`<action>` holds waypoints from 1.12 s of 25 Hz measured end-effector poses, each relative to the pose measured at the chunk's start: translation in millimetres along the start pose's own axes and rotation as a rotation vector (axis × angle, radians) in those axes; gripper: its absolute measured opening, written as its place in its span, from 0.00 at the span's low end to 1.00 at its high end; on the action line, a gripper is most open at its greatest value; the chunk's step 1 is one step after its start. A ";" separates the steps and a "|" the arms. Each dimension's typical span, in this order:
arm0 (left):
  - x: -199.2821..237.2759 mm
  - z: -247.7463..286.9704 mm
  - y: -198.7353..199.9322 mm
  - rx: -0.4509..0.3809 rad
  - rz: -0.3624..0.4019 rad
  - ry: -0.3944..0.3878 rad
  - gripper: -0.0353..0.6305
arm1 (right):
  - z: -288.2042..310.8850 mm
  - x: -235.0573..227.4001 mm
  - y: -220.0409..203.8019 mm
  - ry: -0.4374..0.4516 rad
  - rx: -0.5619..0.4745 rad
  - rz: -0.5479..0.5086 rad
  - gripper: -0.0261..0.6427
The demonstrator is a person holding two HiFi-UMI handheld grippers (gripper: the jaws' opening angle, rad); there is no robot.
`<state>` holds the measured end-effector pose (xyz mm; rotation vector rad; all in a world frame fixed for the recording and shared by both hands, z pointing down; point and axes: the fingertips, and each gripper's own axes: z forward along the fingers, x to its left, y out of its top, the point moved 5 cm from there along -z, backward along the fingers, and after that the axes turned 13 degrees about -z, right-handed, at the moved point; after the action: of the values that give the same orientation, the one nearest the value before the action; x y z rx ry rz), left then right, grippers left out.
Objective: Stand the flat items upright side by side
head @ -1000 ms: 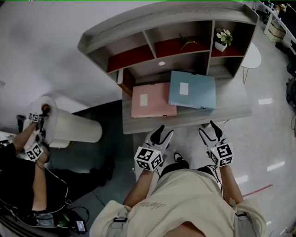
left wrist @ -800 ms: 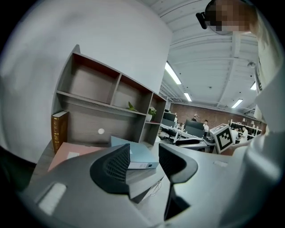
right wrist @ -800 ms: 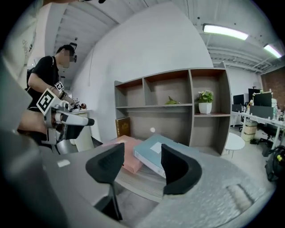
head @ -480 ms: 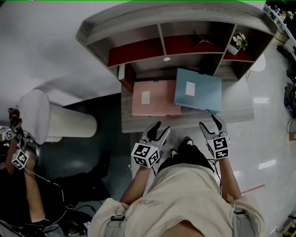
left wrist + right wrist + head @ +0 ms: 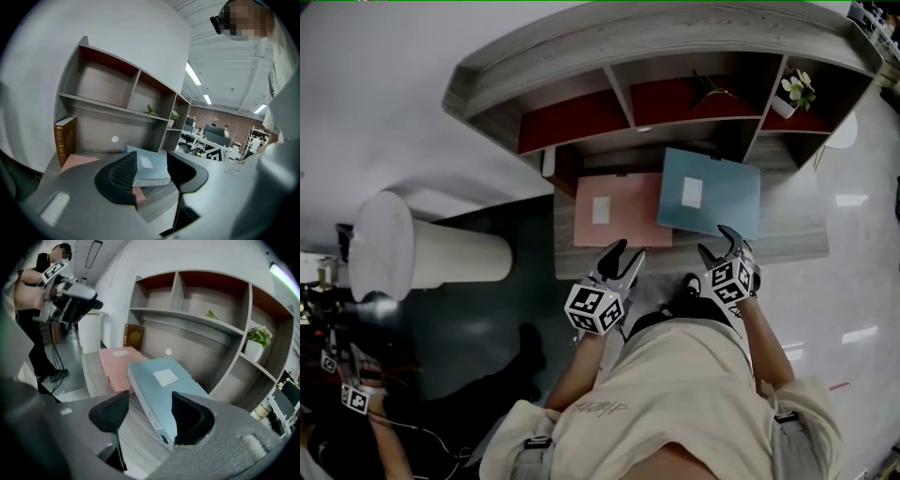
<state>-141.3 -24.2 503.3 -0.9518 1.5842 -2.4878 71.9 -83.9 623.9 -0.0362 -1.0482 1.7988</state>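
At the desk's (image 5: 786, 232) front edge, the left gripper (image 5: 625, 253) stands half open and empty, with the pink file (image 5: 622, 209) at 12 o'clock. The right gripper (image 5: 719, 244) gapes around the blue file's (image 5: 710, 192) near corner without clamping it.

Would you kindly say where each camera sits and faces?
Head view: on the head, steeply down at the desk; forearms, left claw, right claw show.
Left gripper view: on left claw, toward the shelf; own jaws show.
Right gripper view: on right claw, toward the blue folder; own jaws show.
Shared: blue folder, pink folder.
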 end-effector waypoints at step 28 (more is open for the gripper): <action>24.8 29.0 6.3 0.036 -0.151 0.049 0.38 | 117.4 20.3 -51.0 -0.236 0.230 -0.520 0.65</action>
<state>-148.2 -59.2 518.2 -1.0513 1.5287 -2.6496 45.6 -136.9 739.2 0.5526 -0.8998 1.4515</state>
